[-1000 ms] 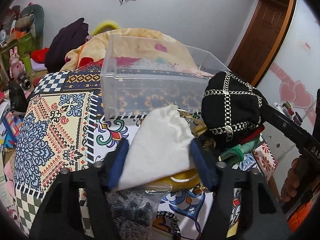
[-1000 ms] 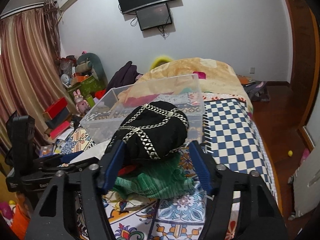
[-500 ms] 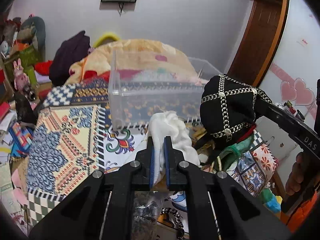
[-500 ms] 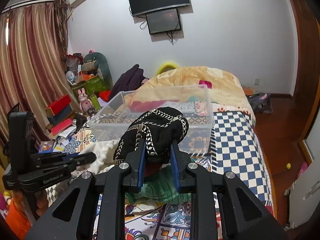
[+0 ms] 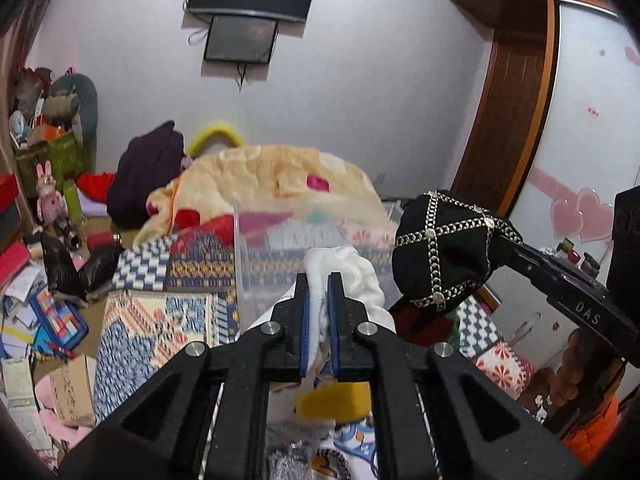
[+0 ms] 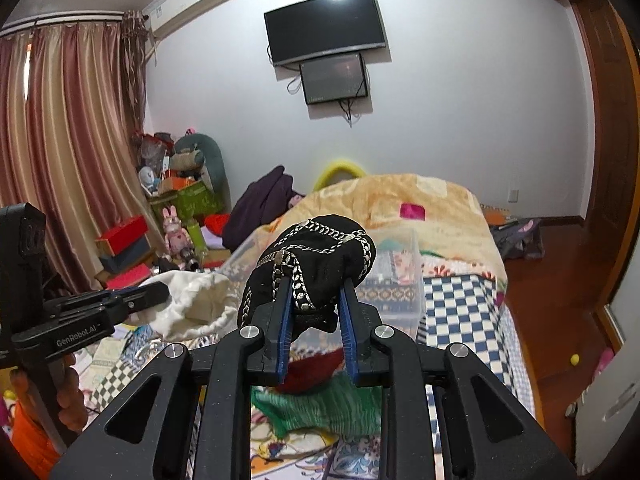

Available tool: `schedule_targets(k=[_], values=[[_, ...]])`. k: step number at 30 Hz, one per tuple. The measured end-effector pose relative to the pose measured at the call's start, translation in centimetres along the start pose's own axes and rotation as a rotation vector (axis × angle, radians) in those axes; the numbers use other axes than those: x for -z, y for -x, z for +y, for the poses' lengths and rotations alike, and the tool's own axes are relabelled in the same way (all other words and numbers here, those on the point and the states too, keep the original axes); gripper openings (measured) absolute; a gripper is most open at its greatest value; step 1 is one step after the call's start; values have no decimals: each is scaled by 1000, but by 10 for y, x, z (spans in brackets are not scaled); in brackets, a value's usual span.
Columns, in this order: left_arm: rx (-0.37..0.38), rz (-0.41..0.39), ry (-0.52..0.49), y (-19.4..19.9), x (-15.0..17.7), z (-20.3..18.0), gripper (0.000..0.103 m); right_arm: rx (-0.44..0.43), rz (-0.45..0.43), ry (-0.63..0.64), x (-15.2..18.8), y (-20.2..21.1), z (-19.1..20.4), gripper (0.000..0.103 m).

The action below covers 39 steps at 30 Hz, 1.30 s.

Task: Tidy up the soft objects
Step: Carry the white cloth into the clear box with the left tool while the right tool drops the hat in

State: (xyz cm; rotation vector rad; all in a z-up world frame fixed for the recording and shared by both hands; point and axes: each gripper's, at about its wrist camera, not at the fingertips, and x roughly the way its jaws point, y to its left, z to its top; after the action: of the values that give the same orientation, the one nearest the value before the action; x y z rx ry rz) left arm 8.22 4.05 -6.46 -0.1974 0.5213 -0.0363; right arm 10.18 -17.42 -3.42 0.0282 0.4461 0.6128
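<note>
**Mia:** How do the jaws stand?

**Ben:** The jaws of the left gripper (image 5: 318,280) are squeezed nearly together on the white cloth bag (image 5: 352,276). The jaws of the right gripper (image 6: 314,286) are pressed on the black hat (image 6: 320,256) with silver chains, a bit wider apart because the hat is thick.

**Mia:** Where is the white bag in the picture?

**Ben:** In the left wrist view it sits in the middle, puffing out above the blue pads. In the right wrist view it is at the middle left, beside the hat but not touching it.

**Mia:** And the hat?

**Ben:** It is up in the air in the middle of the right wrist view. In the left view it is at the middle right.

**Mia:** What is behind them?

**Ben:** A clear plastic box (image 6: 400,280) stands on the bed (image 6: 460,316), just past the hat and the bag. A green knit thing (image 6: 320,408) and a red thing (image 6: 312,368) lie on the bed below the hat, low in the right view. A yellow thing (image 5: 332,400) lies under the left gripper, at the bottom middle.
</note>
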Motion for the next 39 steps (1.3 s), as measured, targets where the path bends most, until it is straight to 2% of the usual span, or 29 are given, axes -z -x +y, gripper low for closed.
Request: schedule_targets(k=[9, 17, 22, 31, 39], values=[[-6, -62, 1, -13, -35, 7, 7, 27, -83, 9, -23, -2, -1, 20], [-58, -51, -25, -45, -56, 9, 7, 74, -57, -2, -28, -32, -9, 20], [-83, 6, -43, -78, -59, 12, 7, 93, 2, -7, -22, -58, -14, 20], [-110, 177, -58, -140, -49, 20, 7, 105, 141, 12, -5, -92, -17, 20], [-107, 284, -106, -167, -34, 16, 7, 108, 252, 35, 0, -113, -21, 20]])
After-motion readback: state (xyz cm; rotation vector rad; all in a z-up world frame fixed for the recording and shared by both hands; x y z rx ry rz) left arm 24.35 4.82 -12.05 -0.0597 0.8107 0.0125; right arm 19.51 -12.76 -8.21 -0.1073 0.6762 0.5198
